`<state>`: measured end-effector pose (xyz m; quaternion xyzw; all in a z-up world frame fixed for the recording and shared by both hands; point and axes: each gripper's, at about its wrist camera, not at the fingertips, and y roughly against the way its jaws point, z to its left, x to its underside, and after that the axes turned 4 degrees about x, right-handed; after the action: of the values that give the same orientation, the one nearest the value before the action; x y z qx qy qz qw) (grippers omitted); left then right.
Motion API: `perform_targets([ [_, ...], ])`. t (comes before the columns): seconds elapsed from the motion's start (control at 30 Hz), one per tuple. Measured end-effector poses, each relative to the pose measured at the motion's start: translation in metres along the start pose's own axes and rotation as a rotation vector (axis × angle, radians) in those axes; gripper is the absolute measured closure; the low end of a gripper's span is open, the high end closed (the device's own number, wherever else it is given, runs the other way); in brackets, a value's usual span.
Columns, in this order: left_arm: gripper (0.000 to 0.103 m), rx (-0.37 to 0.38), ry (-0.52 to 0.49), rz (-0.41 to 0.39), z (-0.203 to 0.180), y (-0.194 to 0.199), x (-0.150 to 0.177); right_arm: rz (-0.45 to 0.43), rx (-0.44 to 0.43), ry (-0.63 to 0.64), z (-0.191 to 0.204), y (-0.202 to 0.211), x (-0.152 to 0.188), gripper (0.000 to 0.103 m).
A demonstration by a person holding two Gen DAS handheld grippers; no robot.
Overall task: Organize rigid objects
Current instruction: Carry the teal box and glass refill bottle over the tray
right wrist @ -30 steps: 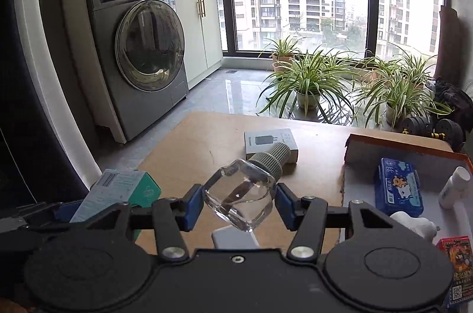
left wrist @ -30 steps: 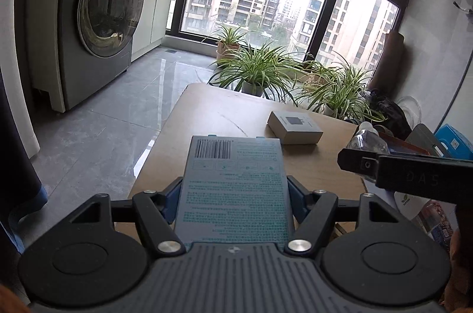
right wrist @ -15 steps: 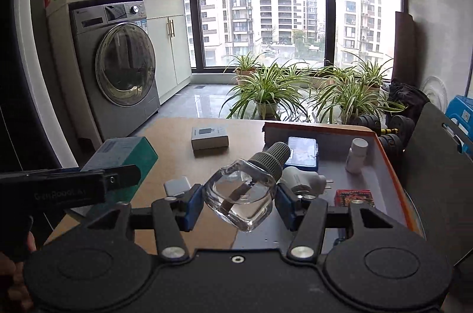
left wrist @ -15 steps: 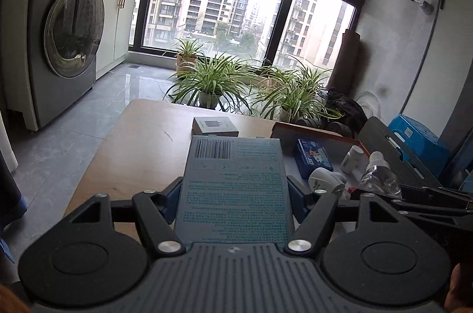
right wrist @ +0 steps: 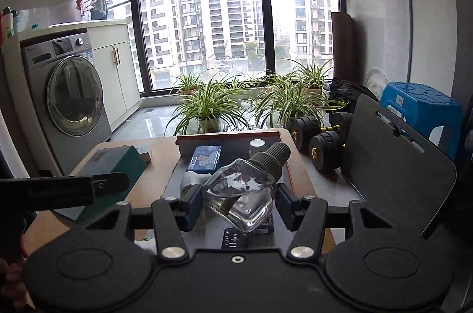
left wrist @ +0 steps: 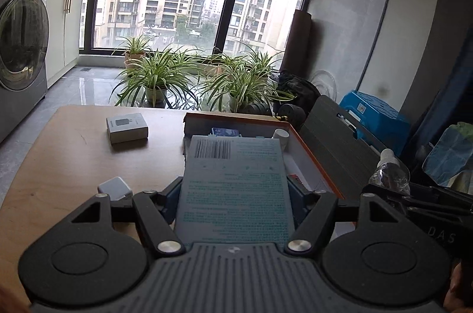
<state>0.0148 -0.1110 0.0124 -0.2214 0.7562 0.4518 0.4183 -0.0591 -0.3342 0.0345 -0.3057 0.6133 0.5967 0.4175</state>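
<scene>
My left gripper is shut on a teal box with a barcode, held flat over the near end of the orange-rimmed tray. The right wrist view shows the same box at the left. My right gripper is shut on a clear glass bottle with a dark ribbed cap, tilted above the tray. That bottle also shows at the right of the left wrist view. In the tray lie a blue case, a white bottle and a red pack.
On the wooden table rest a small grey box and a white adapter. A black board, dumbbells and a blue stool stand right of the table. Potted plants line the window; a washing machine is at the left.
Both grippers have swung to the right across the table with their loads. The tray has moved from the right of the views to directly under the box and the bottle.
</scene>
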Motion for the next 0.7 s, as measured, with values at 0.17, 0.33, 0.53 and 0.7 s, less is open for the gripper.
perform_targets([
  [0.17,0.031,0.003,-0.016,0.015,-0.008,-0.006,0.005,0.008,0.000,-0.014,-0.012,0.000,0.005,0.039],
  [0.33,0.031,-0.006,-0.028,0.027,-0.014,-0.008,0.007,0.013,-0.017,-0.015,-0.009,-0.002,0.006,0.039],
  [0.53,0.031,-0.021,-0.030,0.027,-0.018,-0.008,0.008,0.011,-0.028,-0.004,-0.005,-0.003,0.004,0.039],
  [0.7,0.031,-0.050,-0.025,0.034,-0.021,-0.007,0.007,0.018,-0.030,0.002,-0.004,-0.005,0.005,0.039],
])
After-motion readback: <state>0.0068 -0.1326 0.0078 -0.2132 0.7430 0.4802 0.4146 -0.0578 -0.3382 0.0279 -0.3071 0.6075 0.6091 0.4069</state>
